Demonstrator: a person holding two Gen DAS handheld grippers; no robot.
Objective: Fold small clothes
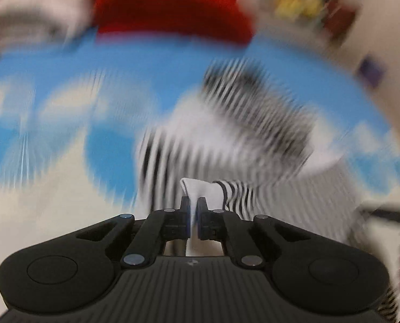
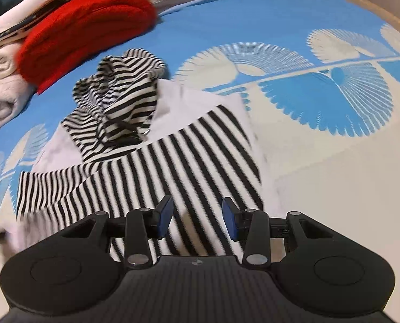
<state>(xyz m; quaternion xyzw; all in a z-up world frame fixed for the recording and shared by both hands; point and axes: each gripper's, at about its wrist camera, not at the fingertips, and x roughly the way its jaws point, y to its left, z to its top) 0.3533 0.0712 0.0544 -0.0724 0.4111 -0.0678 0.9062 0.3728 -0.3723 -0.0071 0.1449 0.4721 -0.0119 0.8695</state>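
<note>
From the left wrist, everything beyond the tool is smeared by blur. The left gripper (image 1: 194, 204) is clamped on a white edge of the striped garment (image 1: 240, 123), which trails away over the blue patterned sheet (image 1: 146, 62). A red folded garment (image 1: 170, 8) lies beyond it.

From the right wrist, the right gripper (image 2: 197, 215) hovers with its jaws apart over the striped garment (image 2: 173, 161), pinching nothing. The garment lies crumpled on the blue patterned sheet (image 2: 253, 21), its hood (image 2: 119, 94) bunched near the red folded garment (image 2: 84, 27). Pale folded clothes (image 2: 0, 86) sit beside that.
</note>
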